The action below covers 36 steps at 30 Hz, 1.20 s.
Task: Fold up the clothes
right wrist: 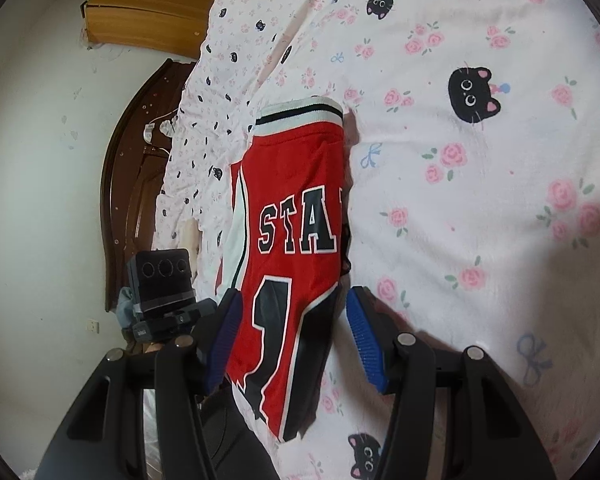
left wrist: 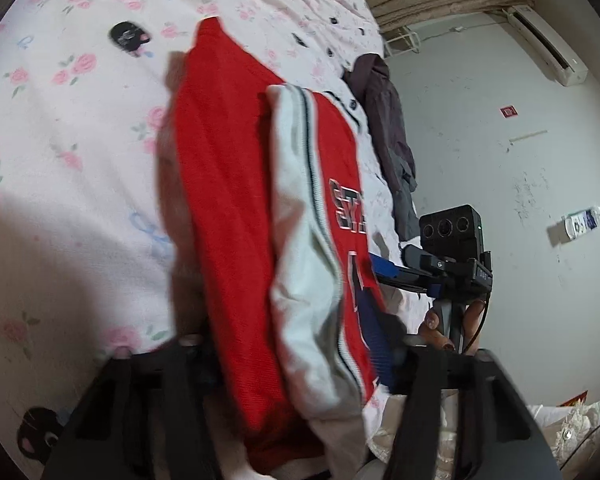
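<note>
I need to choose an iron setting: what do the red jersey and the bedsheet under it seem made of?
Jersey: probably synthetic knit, matte, going by the fine pebbly mesh texture and stitched-looking letters. Bedsheet: likely woven cotton or a blend, matte, with soft creases and a printed pattern. Neither is certain.

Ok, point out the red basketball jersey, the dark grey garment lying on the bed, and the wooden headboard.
Red basketball jersey (right wrist: 296,236): right wrist view, on the lettered front panel.
Dark grey garment (left wrist: 384,116): left wrist view, on its crumpled middle.
Dark wooden headboard (right wrist: 124,184): right wrist view, on its curved edge.
</note>
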Tool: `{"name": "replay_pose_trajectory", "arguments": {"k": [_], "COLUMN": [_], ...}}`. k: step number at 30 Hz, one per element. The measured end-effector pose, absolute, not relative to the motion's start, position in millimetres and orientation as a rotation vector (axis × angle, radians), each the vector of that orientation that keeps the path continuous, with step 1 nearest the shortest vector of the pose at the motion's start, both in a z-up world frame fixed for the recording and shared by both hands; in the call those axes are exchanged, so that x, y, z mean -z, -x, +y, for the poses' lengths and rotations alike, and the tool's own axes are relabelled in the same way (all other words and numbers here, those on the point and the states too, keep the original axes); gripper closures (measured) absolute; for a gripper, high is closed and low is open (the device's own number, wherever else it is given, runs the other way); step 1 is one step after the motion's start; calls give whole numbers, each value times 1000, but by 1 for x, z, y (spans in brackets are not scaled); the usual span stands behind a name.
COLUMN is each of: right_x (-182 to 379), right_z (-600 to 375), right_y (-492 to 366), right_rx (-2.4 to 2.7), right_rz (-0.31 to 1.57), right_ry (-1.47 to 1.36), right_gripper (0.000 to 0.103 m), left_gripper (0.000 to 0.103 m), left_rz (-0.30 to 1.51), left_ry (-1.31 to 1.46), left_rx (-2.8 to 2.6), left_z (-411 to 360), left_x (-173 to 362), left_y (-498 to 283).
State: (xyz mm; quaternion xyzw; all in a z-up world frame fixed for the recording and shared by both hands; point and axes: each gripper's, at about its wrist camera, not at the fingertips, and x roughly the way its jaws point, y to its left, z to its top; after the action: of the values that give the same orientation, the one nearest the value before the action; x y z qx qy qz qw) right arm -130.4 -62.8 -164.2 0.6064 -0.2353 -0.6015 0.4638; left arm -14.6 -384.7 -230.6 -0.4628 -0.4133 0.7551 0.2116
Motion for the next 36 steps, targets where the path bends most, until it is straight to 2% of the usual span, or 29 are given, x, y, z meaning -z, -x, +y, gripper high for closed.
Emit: {"name": "replay_pose_trajectory", "arguments": {"k": [3, 9, 21, 24, 26, 28, 36], "right_x": [168, 173, 173, 173, 176, 179, 179], "right_z": [-66, -73, -93, -95, -96, -96, -96], "right_y": [134, 139, 138, 136, 135, 134, 133], "right_rx": [1471, 1465, 1450, 1453, 1446, 1440, 1427], "right_rz": [-593, -592, -542, -526, -528, -531, -550], "right_ry": [-1495, -1499, -1476, -1479, -1487, -1493, -1482], "right_gripper": [47, 47, 46, 59, 76, 85, 92], "left_gripper": [80, 86, 87, 87, 87, 87, 88], "left_rz": [-1185, -1209, -1217, -1221, -1223, -1225, -1233], "left_ry": [1279, 1262, 1257, 1257, 1256, 1256, 1254], "left_rx": [-2068, -2044, -2041, -2042, -2045, -2047, -2055], "left_z": [-388, -394, -396, -393, -392, -391, -388], "left_x": [238, 238, 236, 236, 235, 233, 230], "left_y": [14, 5, -1, 4, 5, 6, 10]}}
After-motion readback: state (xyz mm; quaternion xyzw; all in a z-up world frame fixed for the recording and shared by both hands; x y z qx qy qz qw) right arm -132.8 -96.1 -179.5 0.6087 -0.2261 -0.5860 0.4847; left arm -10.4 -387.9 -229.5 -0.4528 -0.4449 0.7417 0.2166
